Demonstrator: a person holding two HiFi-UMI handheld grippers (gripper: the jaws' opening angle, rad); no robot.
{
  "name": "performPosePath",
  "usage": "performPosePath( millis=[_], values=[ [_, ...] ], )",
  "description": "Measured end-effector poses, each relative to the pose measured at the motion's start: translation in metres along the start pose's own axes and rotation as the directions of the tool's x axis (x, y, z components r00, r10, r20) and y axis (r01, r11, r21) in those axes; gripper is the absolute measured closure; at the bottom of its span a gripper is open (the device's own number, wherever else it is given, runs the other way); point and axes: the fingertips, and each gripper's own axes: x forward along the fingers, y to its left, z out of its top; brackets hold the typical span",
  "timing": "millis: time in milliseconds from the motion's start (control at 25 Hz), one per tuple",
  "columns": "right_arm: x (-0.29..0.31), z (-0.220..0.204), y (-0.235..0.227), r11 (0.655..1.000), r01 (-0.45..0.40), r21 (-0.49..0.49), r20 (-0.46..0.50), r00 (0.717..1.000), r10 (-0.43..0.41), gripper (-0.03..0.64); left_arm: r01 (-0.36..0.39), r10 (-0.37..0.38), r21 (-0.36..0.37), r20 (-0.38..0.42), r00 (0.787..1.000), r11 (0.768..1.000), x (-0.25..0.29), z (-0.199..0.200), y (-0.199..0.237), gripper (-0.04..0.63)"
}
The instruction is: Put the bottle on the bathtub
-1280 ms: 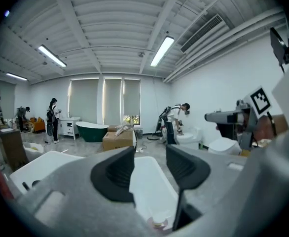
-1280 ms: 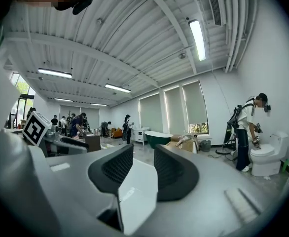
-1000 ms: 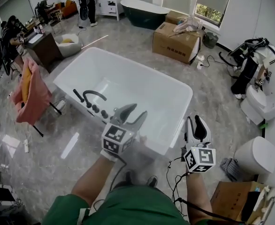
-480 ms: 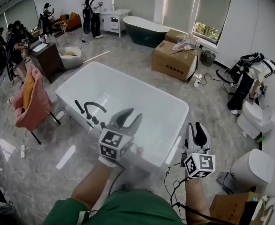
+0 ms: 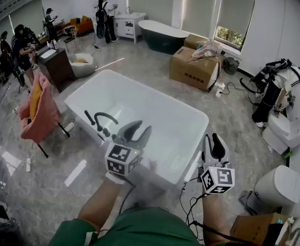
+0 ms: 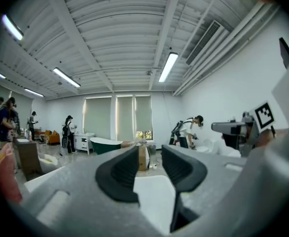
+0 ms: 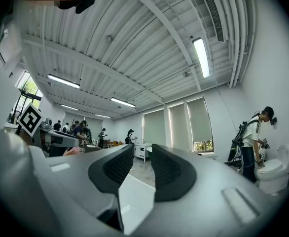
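Observation:
No bottle shows in any view. The white bathtub [image 5: 160,96] stands in the middle of the grey floor, with a black faucet [image 5: 101,119] on its near left rim. My left gripper [image 5: 141,127] is held over the tub's near rim, jaws apart with nothing between them [image 6: 150,154]. My right gripper [image 5: 212,137] hovers off the tub's near right corner, tilted upward. Its jaws stand a little apart and hold nothing [image 7: 143,154]. Both gripper views look up across the room toward the ceiling.
Cardboard boxes [image 5: 193,68] and a dark green tub [image 5: 163,35] stand behind the white tub. A pink-draped chair [image 5: 37,109] is at the left. Two toilets [image 5: 283,132] [image 5: 280,186] and a person [image 5: 278,83] are at the right. Cables [image 5: 188,188] lie on the floor.
The head view has tilted up a little, showing more of the far room. Both grippers keep nearly the same pose, still empty, the left drifting slightly left.

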Motion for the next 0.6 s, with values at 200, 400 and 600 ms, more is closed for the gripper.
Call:
performPosePath(
  millis=[200, 400, 600],
  values=[
    [0.003, -0.002, -0.013, 1.000, -0.018, -0.008, -0.005, 1.000, 0.018, 0.500, -0.018, 0.018, 0.011, -0.003, 1.000, 1.000, 0.009, 0.003, -0.005, 0.454],
    [0.005, -0.006, -0.015, 0.999, -0.041, -0.010, 0.002, 0.999, 0.041, 0.502, -0.039, 0.040, 0.016, -0.011, 0.999, 0.999, 0.009, -0.004, -0.007, 0.454],
    [0.009, -0.002, -0.024, 0.998, -0.055, -0.008, 0.000, 0.998, 0.055, 0.502, -0.057, 0.057, 0.016, -0.010, 0.998, 0.998, 0.014, 0.001, -0.009, 0.454]
  ],
)
